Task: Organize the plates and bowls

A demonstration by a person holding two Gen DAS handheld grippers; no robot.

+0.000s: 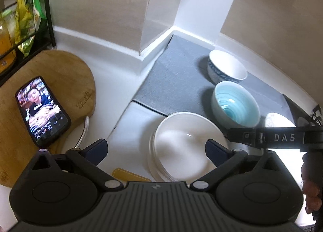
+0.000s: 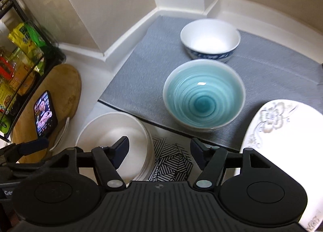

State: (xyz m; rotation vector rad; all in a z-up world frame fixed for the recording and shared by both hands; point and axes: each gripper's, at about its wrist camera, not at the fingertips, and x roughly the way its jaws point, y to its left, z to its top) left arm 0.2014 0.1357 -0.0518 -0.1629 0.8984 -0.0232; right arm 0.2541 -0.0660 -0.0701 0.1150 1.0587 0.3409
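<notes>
A stack of white plates [image 1: 181,143] [image 2: 113,131] sits on the white counter just ahead of my left gripper [image 1: 156,148], which is open and empty above its near rim. A turquoise spiral bowl [image 1: 236,108] [image 2: 203,94] and a white bowl with a blue pattern [image 1: 227,66] [image 2: 210,40] stand on a grey mat [image 1: 173,82] [image 2: 137,82]. A flowered white plate [image 1: 276,119] [image 2: 282,122] lies at the right. My right gripper [image 2: 159,149] is open and empty, in front of the turquoise bowl.
A phone [image 1: 42,110] [image 2: 45,113] lies on a round wooden board [image 1: 66,74] [image 2: 66,90] at the left. A black wire rack with packets [image 1: 26,21] [image 2: 22,60] stands at far left. A black-and-white patterned card [image 2: 171,161] lies between the plates. Walls close the back.
</notes>
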